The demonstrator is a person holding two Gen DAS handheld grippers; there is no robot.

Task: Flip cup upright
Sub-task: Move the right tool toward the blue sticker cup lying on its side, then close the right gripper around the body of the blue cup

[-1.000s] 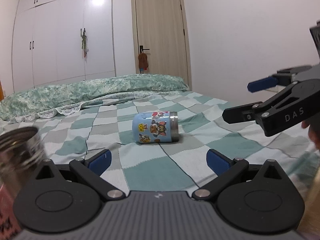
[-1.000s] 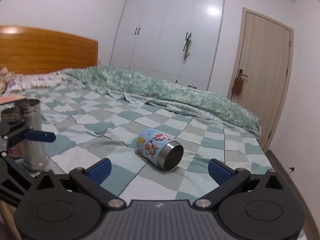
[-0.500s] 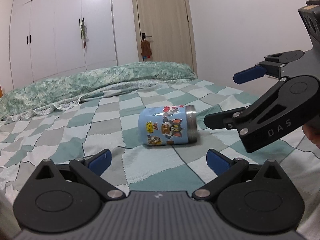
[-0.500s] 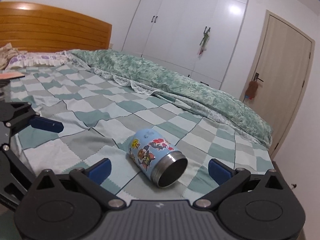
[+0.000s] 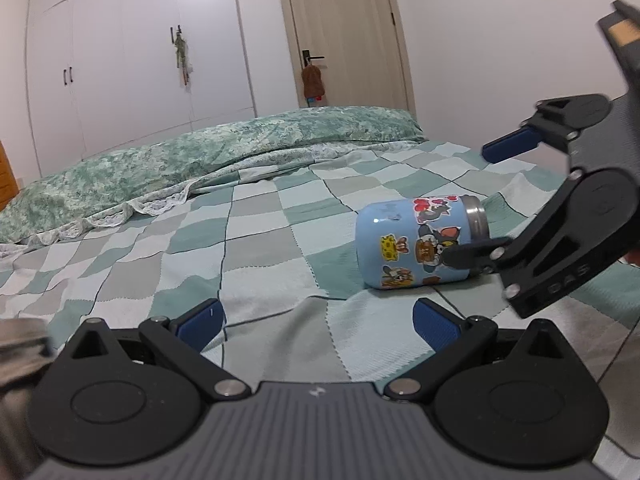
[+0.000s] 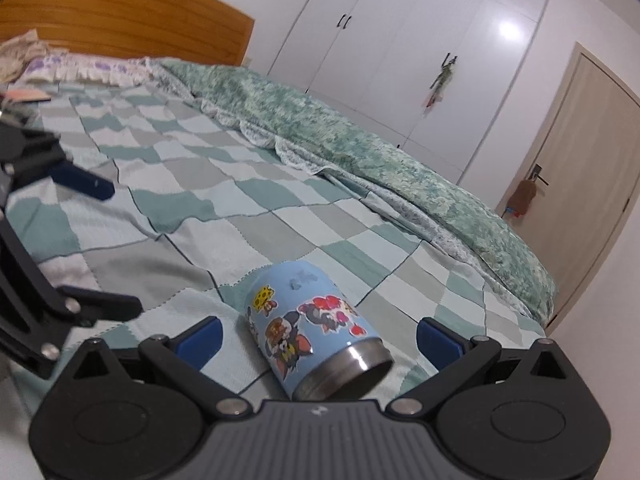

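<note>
- cup point(image 6: 316, 330) on its side on bed point(image 6: 224, 200), blue with cartoon stickers, steel rim facing right claw point(image 6: 318, 334)
- right claw wide open, straddling cup
- left claw point(image 5: 316, 318) open, empty, cup ahead to its right
- bed's right edge near cup

A checked blanket point(image 5: 256, 240) in teal, grey and pale squares fills the middle of both views. A green patterned quilt point(image 5: 192, 152) lies bunched along its far edge. Behind stand a white wardrobe point(image 5: 132, 52) and a beige door point(image 5: 340, 32). A wooden headboard point(image 6: 120, 12) sits upper left in the right view.
</note>
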